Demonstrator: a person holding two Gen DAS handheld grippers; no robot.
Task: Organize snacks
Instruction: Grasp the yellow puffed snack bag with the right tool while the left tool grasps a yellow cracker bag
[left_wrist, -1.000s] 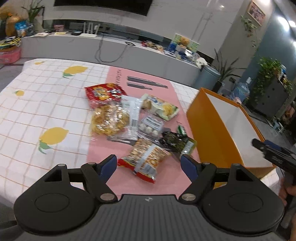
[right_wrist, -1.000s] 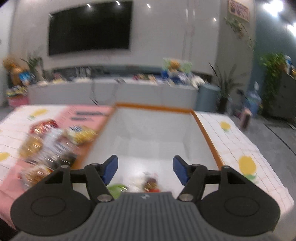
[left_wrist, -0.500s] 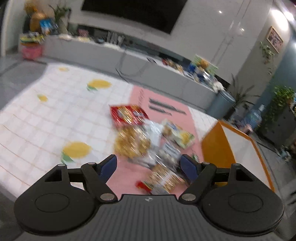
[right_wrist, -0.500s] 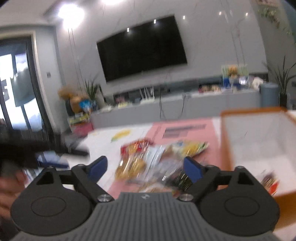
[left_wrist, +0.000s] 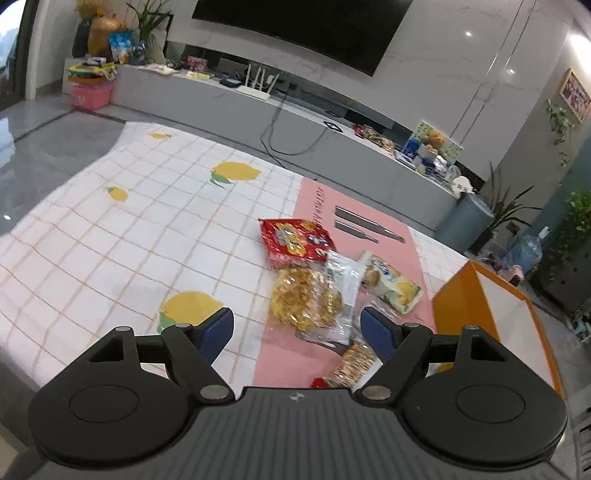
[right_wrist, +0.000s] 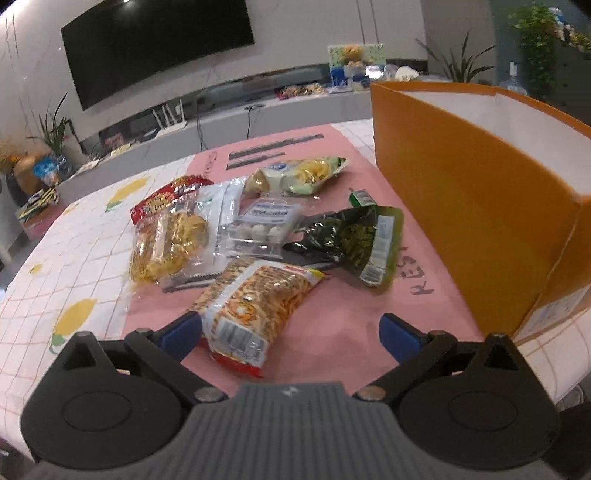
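Note:
Several snack packets lie piled on a pink mat (right_wrist: 332, 325). An orange-striped noodle snack packet (right_wrist: 258, 299) is nearest. Behind it lie a dark green seaweed packet (right_wrist: 351, 240), a clear pack of white balls (right_wrist: 258, 229), a clear bag of yellow crisps (right_wrist: 170, 240) and a green-yellow packet (right_wrist: 303, 173). My right gripper (right_wrist: 291, 332) hangs low over the noodle packet, its jaws opening wide, the pads touching nothing. The orange box (right_wrist: 480, 221) stands to its right. My left gripper (left_wrist: 295, 328) hovers open and empty before the crisps bag (left_wrist: 306, 299) and a red packet (left_wrist: 295, 240).
A white checked tablecloth with lemons (left_wrist: 110, 240) covers the table left of the mat. The table's near edge runs just under both grippers. A long grey TV counter (left_wrist: 332, 147), a grey bin (left_wrist: 465, 221) and potted plants stand beyond the far edge.
My right gripper swung left from above the box's inside to the snack pile, sank lower and spread its jaws. My left gripper drew back and left, so the pile sits farther right.

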